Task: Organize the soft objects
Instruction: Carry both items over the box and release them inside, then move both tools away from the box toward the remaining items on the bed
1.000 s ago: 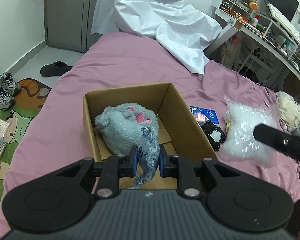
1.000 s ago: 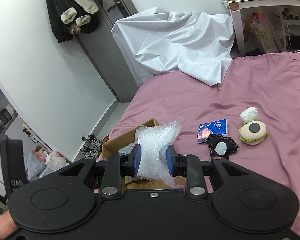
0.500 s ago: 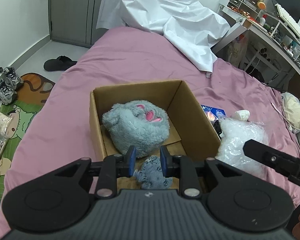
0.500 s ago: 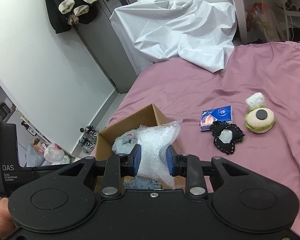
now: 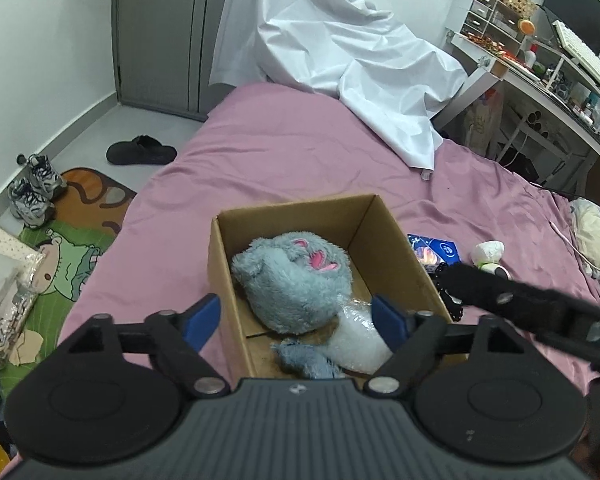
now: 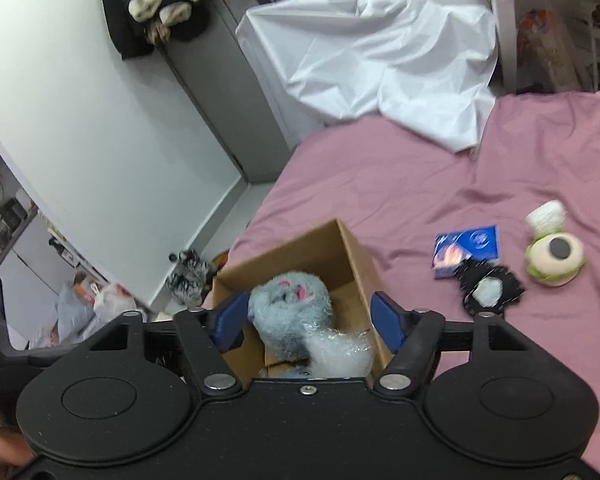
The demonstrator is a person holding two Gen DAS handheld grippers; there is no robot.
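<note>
Grippers: left gripper (image 5: 296, 316), right gripper (image 6: 305, 322) both spread wide, empty, over cardboard box (image 5: 396, 248); no legible writing.

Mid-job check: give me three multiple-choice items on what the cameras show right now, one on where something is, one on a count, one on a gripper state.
1. Where is the bubble-wrap bundle?
A. inside the cardboard box
B. on the pink bedsheet
C. in the right hand-held gripper

2. How many items lie on the sheet right of the box?
A. one
B. three
C. five

3. The left hand-held gripper is:
A. shut on the grey plush toy
B. open and empty
C. shut on nothing

Answers: 1 A, it rests against the plush in the box. 2 B, blue packet, black pouch, green-and-cream plush. 3 B, its fingers are spread wide.
</note>
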